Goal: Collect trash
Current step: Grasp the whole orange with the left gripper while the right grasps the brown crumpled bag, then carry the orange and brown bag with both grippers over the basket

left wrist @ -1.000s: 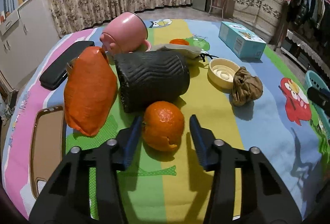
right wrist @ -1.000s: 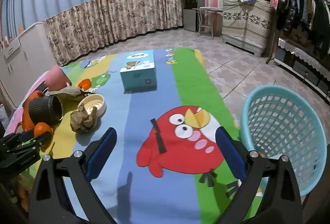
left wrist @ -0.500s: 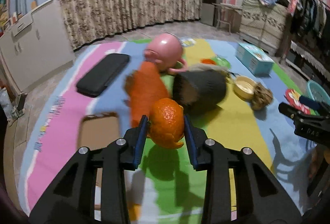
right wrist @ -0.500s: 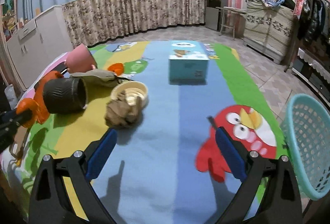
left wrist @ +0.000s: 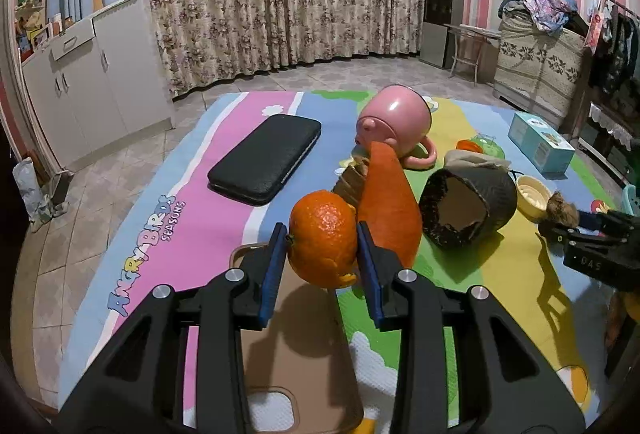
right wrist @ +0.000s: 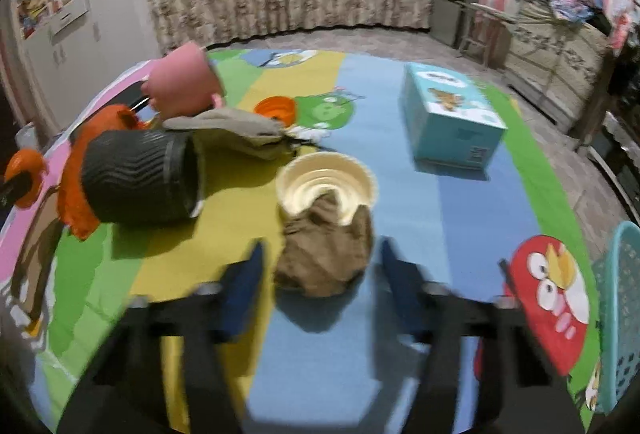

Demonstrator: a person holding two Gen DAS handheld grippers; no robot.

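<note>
Waiting at the mat's edge, the teal basket (right wrist: 618, 318) shows no trash inside as far as its visible part tells, so collection looks barely begun. Right gripper (right wrist: 318, 276), jaws just closing, straddles the crumpled brown paper (right wrist: 326, 260) without pinching yet, while left gripper (left wrist: 322, 266) clamps the orange peel (left wrist: 323, 240) aloft.

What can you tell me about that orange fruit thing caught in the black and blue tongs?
It is a round, bright orange mandarin peel with dimpled, glossy skin and a small stem nub on its left. Its lower edge looks torn and curls outward, so it seems to be an emptied peel, though the inside is hidden. The left gripper pinches it between its two blue pads, one on each side, holding it lifted above the colourful cartoon-print mat.
</note>
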